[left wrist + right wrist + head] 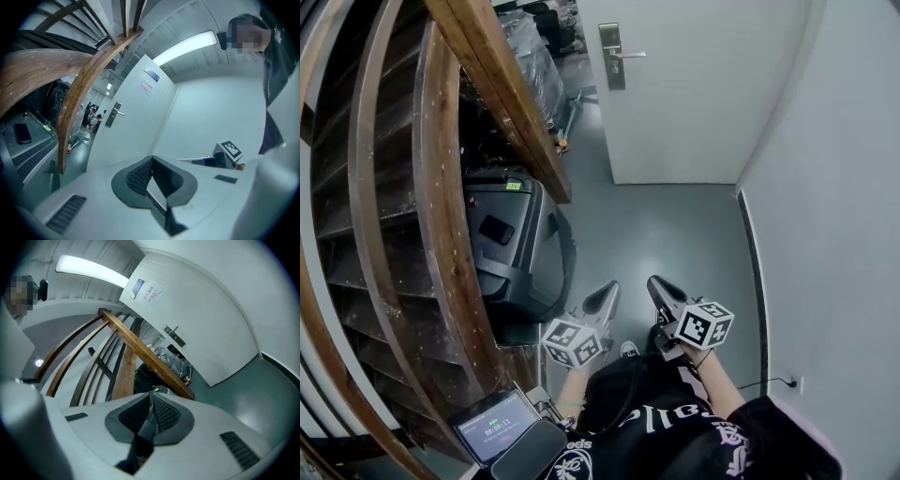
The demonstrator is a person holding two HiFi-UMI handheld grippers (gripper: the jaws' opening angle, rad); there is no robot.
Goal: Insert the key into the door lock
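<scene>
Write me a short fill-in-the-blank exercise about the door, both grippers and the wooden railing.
1. The silver metal lever handle is fixed on the white ___.
2. The jaws of the left gripper and the right gripper are both ___.
3. The curved brown wooden railing stands on the person's ___ side.
Missing words: door, shut, left.

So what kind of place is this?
Probably an indoor hallway beside a wooden staircase: a white door with a lever-handle lock, a grey floor, and a black case stowed under the stairs.
</scene>
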